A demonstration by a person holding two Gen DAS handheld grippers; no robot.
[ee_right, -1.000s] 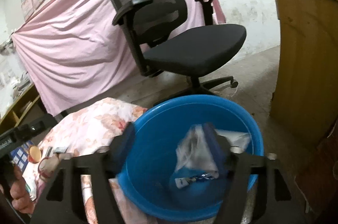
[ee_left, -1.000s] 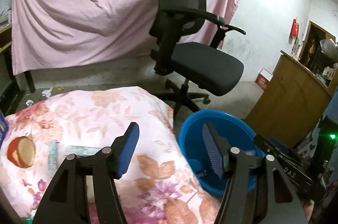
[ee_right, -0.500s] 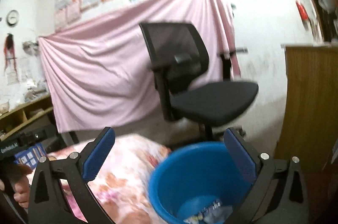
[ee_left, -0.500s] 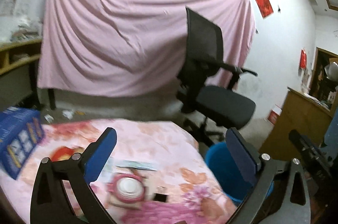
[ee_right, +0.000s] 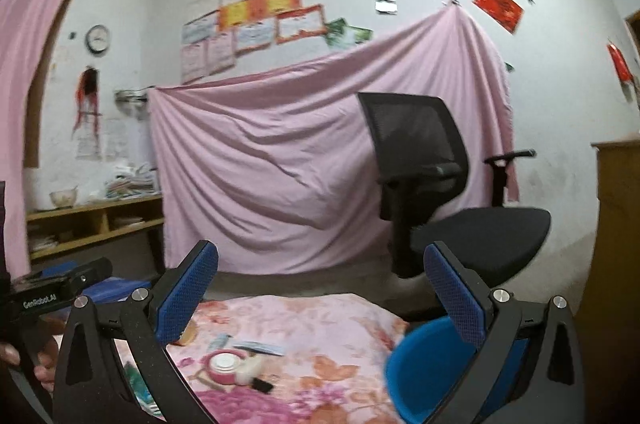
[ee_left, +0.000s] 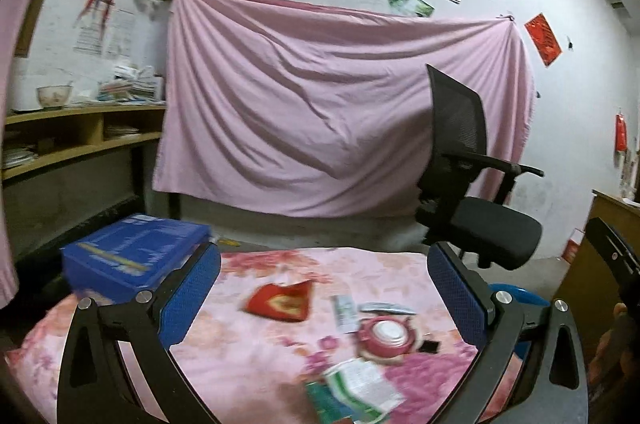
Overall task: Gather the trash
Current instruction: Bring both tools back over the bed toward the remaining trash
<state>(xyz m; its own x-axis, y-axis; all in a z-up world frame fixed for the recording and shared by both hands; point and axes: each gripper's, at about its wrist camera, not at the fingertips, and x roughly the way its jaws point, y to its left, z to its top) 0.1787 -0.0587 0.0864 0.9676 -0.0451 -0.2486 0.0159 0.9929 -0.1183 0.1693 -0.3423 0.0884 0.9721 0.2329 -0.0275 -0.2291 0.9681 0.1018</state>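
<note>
Left gripper (ee_left: 323, 290): jaws spread wide, nothing between the blue pads, held above the near edge of the surface (ee_left: 260, 352), which is covered by a pink floral cloth. Right gripper (ee_right: 320, 288): jaws likewise spread wide and empty, held level above the same surface, with its right finger over the blue basin (ee_right: 424, 368).

Trash lies loose on the surface. In the left wrist view, a red wrapper (ee_left: 282, 302) sits near the middle, slightly blurred. To its right lie a pale slip of paper (ee_left: 345, 312) and a round pink-and-white item (ee_left: 386, 337), with a small black piece (ee_left: 430, 346) just beside it. Nearer the camera lies a green-and-white packet (ee_left: 360, 388); its print is too blurred to read. A blue box (ee_left: 132, 258) rests on the far left part of the surface.

The blue basin stands off the right edge of the surface, lower than it; what it contains cannot be seen from either view.

Beyond the surface: a black office chair (ee_left: 476, 192), a pink sheet (ee_left: 320, 112) hung on the wall, and wooden shelves (ee_left: 76, 136) on the left. A hand (ee_right: 42, 364) shows at the left edge of the right wrist view, on the other tool's handle.
</note>
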